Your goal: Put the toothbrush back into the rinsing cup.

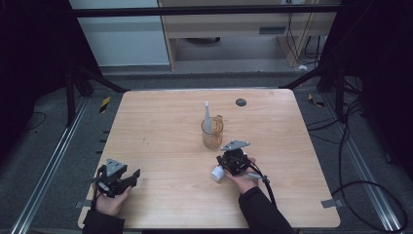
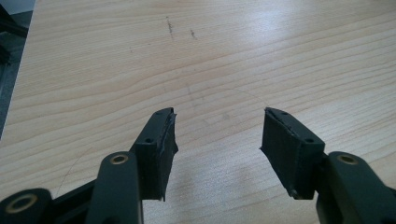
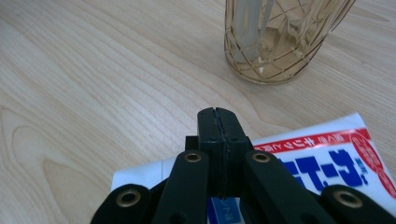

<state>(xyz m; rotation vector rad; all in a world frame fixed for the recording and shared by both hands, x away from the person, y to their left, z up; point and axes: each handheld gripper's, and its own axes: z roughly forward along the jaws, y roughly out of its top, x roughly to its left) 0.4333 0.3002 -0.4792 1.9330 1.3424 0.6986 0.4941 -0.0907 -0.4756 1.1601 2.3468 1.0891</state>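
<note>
The right gripper (image 3: 218,114) is hovering clenched above a white tube (image 3: 327,158) lying on the table (image 1: 160,126) near an amber glass (image 1: 212,132), while the left gripper (image 2: 217,140) is resting released nearby.

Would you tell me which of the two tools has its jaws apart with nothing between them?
The left tool, near the table's left front corner; its jaws stand apart over bare wood. The right tool, by the amber glass, is shut.

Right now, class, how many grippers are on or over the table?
2. The left gripper sits near the table's front left, jaws open; the right gripper is near the front centre, just before the amber glass.
</note>
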